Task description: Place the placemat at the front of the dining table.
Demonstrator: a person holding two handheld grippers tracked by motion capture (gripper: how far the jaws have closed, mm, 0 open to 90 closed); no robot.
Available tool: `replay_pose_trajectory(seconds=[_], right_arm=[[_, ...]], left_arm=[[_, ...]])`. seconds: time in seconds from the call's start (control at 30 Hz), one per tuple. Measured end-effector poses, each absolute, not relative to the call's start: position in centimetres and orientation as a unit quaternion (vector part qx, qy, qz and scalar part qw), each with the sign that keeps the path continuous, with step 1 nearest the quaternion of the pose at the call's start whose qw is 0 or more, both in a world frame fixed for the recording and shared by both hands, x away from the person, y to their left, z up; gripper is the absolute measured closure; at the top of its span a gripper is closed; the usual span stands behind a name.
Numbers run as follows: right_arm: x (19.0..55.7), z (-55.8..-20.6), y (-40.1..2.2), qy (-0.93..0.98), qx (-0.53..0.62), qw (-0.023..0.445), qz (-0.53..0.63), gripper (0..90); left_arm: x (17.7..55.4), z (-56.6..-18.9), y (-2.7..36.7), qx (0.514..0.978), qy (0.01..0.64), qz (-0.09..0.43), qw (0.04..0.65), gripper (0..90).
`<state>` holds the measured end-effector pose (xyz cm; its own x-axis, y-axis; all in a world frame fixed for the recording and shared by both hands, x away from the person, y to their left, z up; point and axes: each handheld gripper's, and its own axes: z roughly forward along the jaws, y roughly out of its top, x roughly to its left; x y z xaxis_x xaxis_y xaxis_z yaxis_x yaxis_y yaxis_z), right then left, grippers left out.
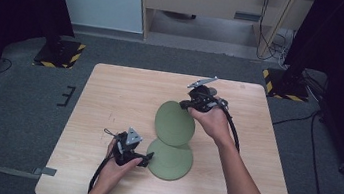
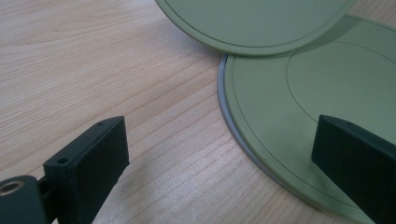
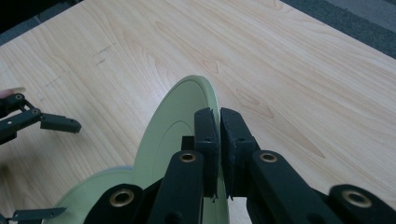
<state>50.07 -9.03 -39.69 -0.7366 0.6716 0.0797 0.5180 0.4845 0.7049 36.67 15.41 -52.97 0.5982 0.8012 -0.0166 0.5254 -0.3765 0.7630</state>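
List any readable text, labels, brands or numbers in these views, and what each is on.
None can be read.
The two round olive-green plates, the lifted one and the flat one, are plain, with only moulded ring lines.
The light wooden table carries faint scuff marks, not writing.
The black grippers, left and right, show no labels.

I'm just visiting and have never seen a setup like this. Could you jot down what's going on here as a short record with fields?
Setting: wooden table, a person working with a hand-held tool in each hand
Lifted plate: green, tilted up on edge, clamped at its rim by the right tool
Flat plate: green, lying on the table, partly under the lifted one
Left tool: jaws open, one over the flat plate's rim, not gripping
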Motion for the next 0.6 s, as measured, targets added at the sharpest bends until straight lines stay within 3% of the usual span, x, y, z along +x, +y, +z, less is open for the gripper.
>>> replay_pose_trajectory(seconds=[0.6], right_arm=[[51.1,-38.2,-7.7,0.851,0.346,0.117,0.378,86.6]], left_arm=[[36.7,-52.7,15.9,0.806,0.412,0.183,0.384,3.3]])
